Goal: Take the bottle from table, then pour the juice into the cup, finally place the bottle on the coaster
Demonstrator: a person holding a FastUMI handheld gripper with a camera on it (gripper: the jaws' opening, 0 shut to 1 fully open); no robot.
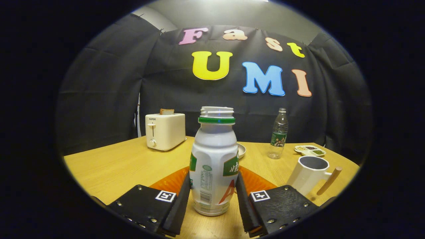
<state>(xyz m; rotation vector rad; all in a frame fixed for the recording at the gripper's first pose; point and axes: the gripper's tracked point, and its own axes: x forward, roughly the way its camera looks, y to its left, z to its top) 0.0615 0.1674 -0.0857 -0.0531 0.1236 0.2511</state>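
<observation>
Table (116,166): gripper (212,196) level, jaws clamping upright bottle (214,159).

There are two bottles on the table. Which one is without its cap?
The white juice bottle between the gripper's fingers: its threaded neck is bare and open. The clear water bottle, farther back near the wall, has its cap on.

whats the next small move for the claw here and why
Probably lift the bottle straight up. The claw has a finger against each side of it, it stands upright and capless on the table, and the cup to pour into waits off to the right.
</observation>
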